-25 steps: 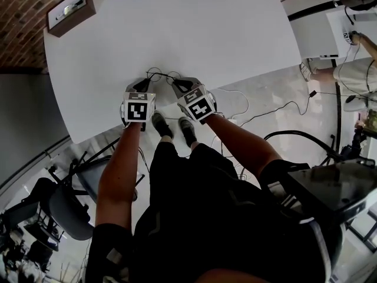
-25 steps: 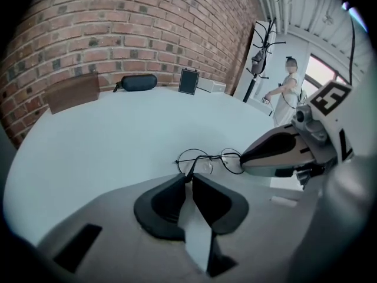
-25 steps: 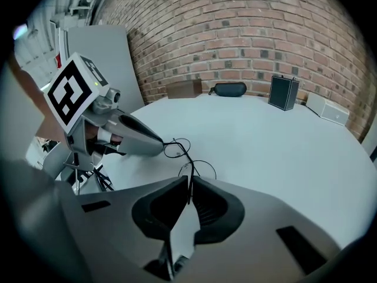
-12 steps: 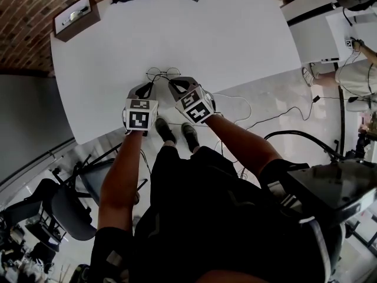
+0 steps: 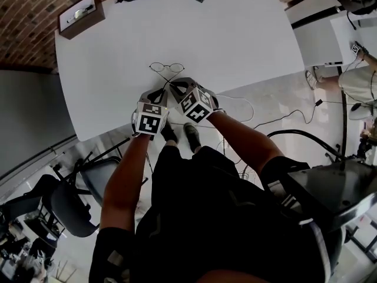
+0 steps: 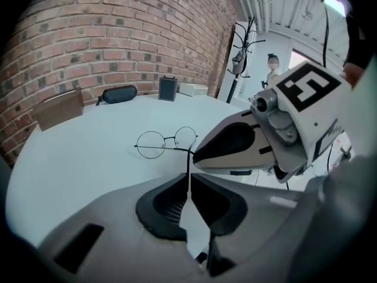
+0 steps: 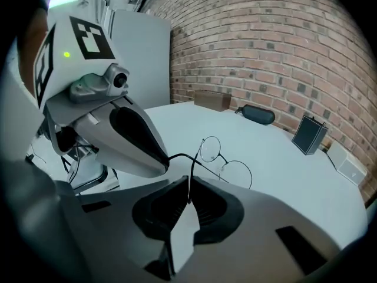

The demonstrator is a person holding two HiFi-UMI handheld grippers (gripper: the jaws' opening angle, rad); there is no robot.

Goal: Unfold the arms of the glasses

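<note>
Glasses [image 5: 166, 68], round and wire-rimmed, are over the white worktop [image 5: 235, 34] near its front edge; I cannot tell whether the rims touch it. The left tool [image 6: 189, 181] is closing on one thin arm. The right tool [image 7: 188, 188] pinches the other arm. Both arm ends vanish between the jaws. The cubes [image 5: 150, 119] carry square black-and-white markers.

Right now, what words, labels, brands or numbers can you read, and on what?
None can be read.
Two marker cubes: black-and-white square patterns only, no letters.
Brown box: any label is too small to read.
Black box: front shows no legible print.
Glasses: no marking visible.
</note>
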